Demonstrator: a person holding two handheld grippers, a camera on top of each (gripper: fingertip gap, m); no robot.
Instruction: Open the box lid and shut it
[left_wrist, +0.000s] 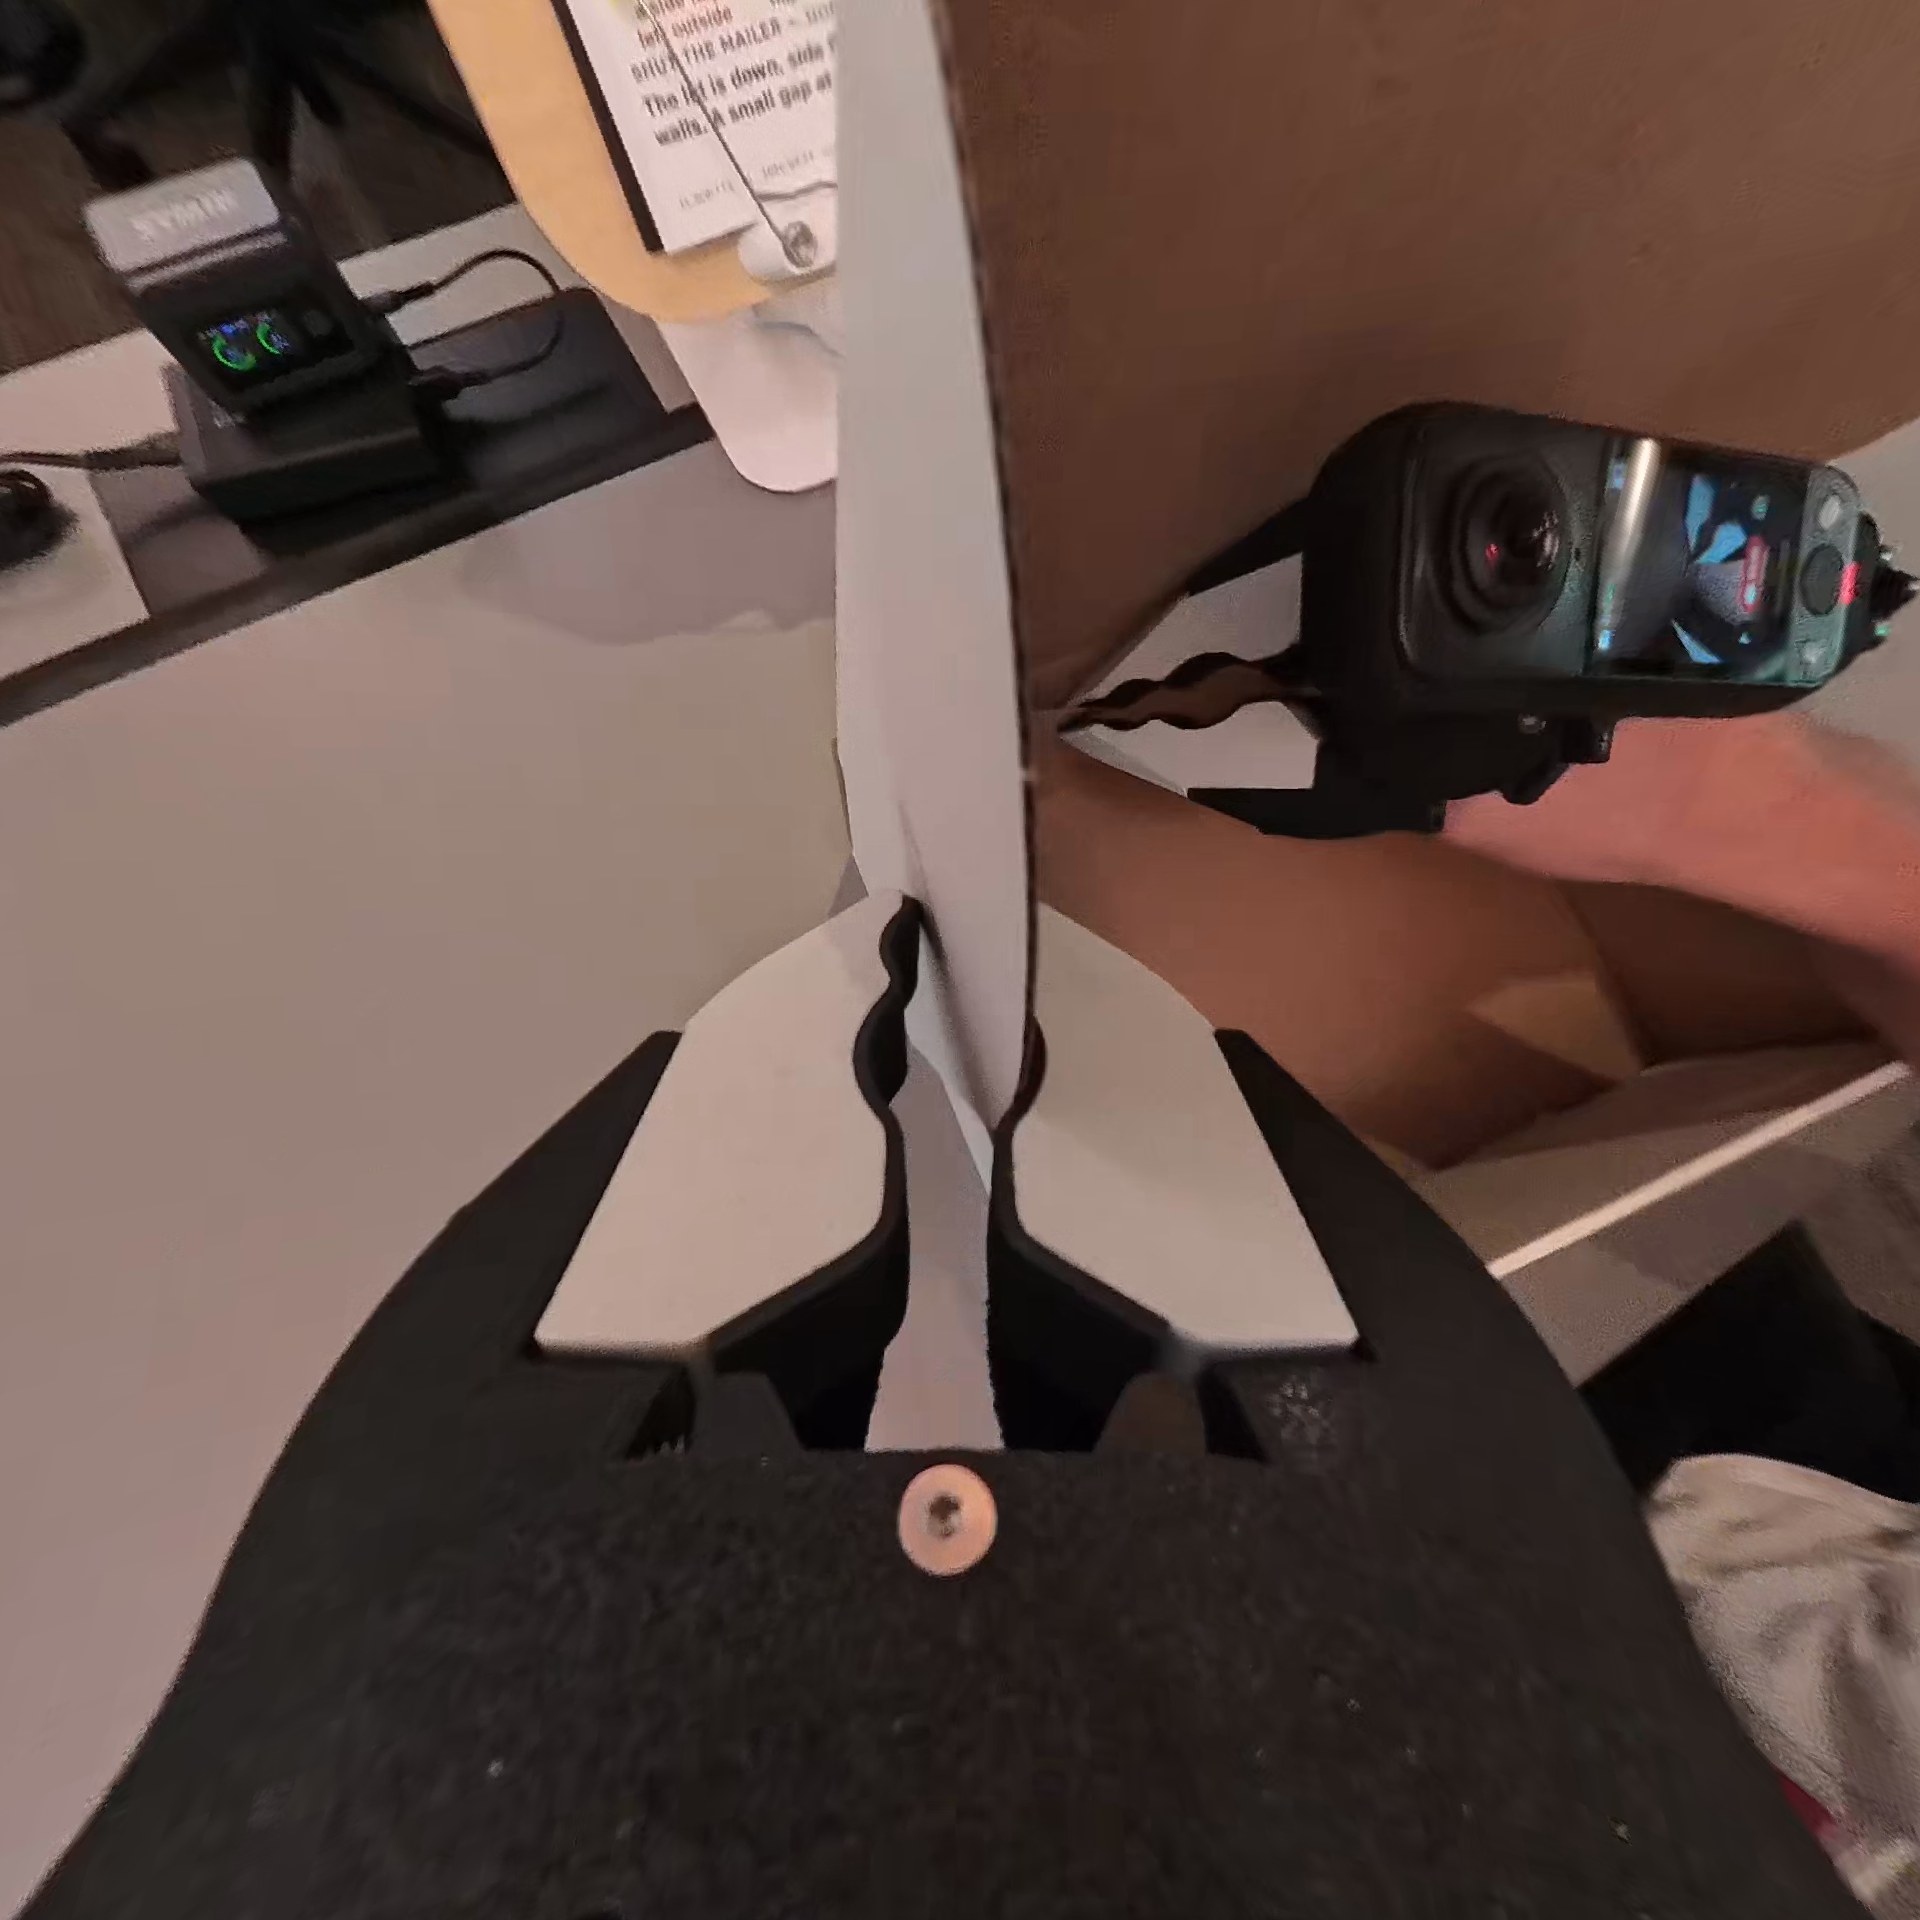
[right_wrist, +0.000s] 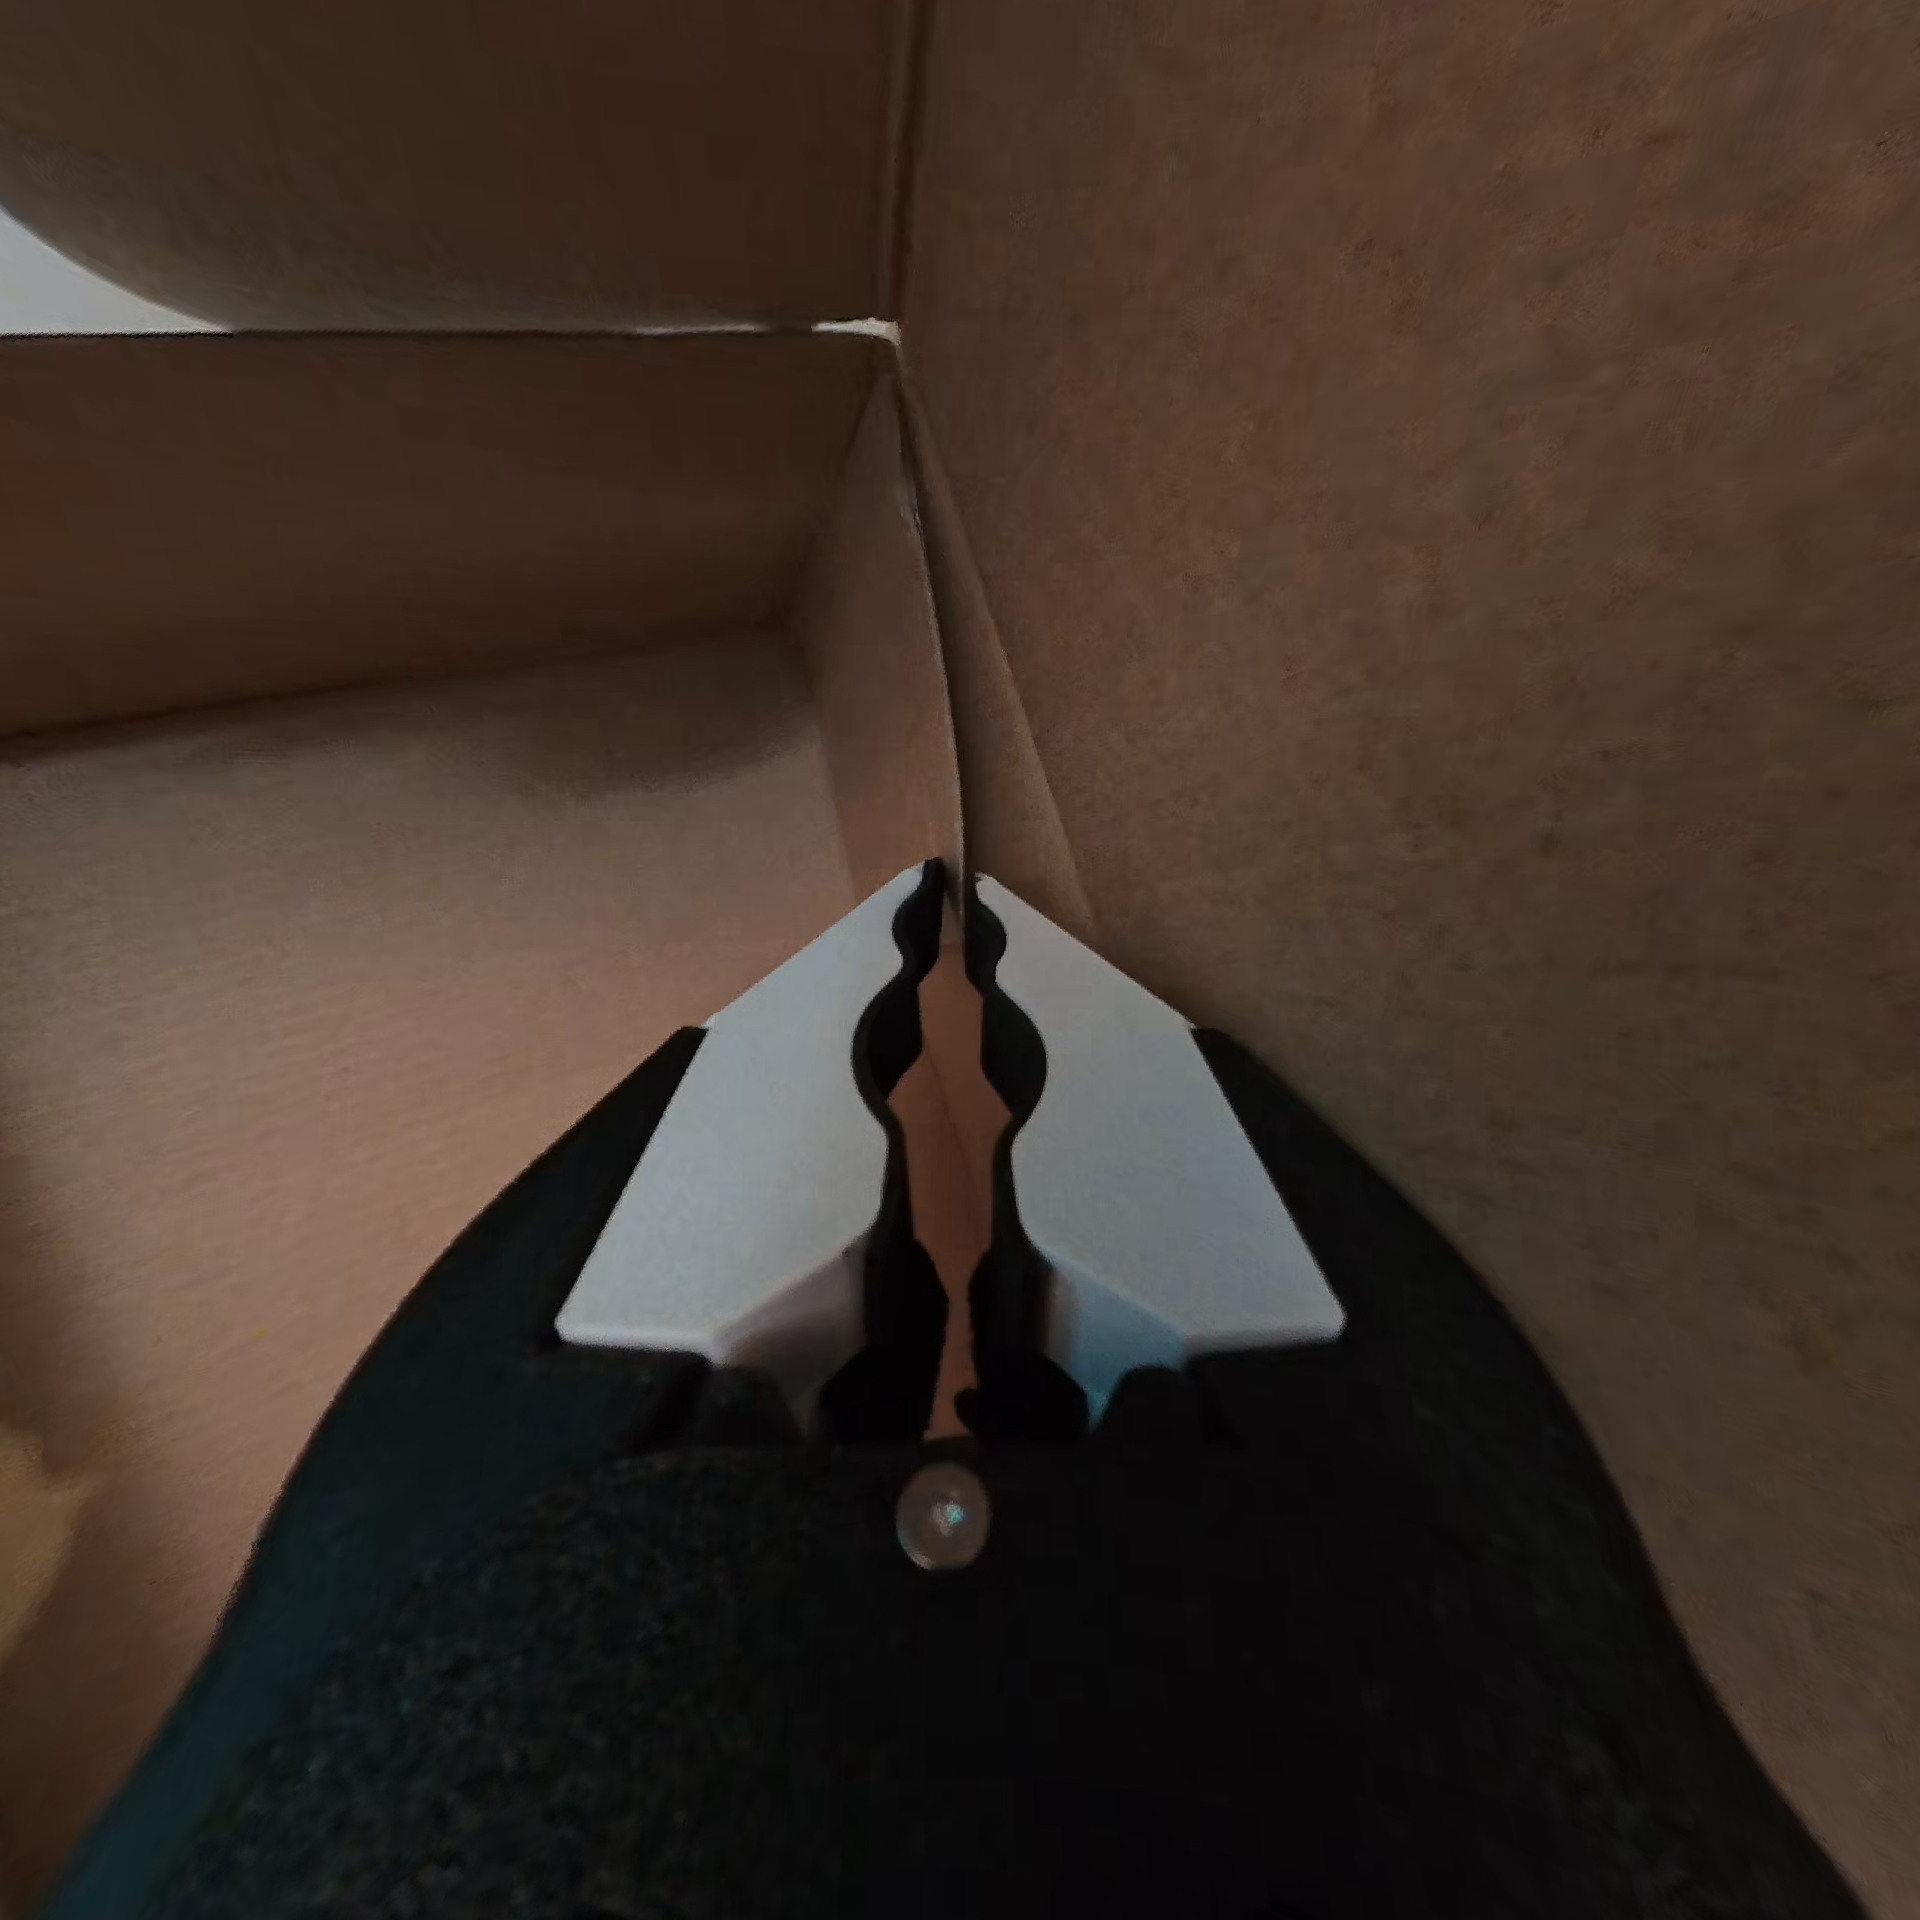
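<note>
The cardboard box is open, with its brown inside showing in the right wrist view. Its lid stands raised, brown inside and white outside. My left gripper is shut on the lid's white side flap, which stands upright between the fingers. My right gripper is shut on a thin cardboard flap edge at the lid's other side, next to the lid's inner face. In the left wrist view, the right gripper reaches in from the right with its camera above it.
A grey table lies to the left. A black charger with a lit display and cables stands at the back left. A printed card on a stand is behind the lid. A hand and a crumpled cloth are at right. Spacing between my two grippers at the tips: around 20 centimeters.
</note>
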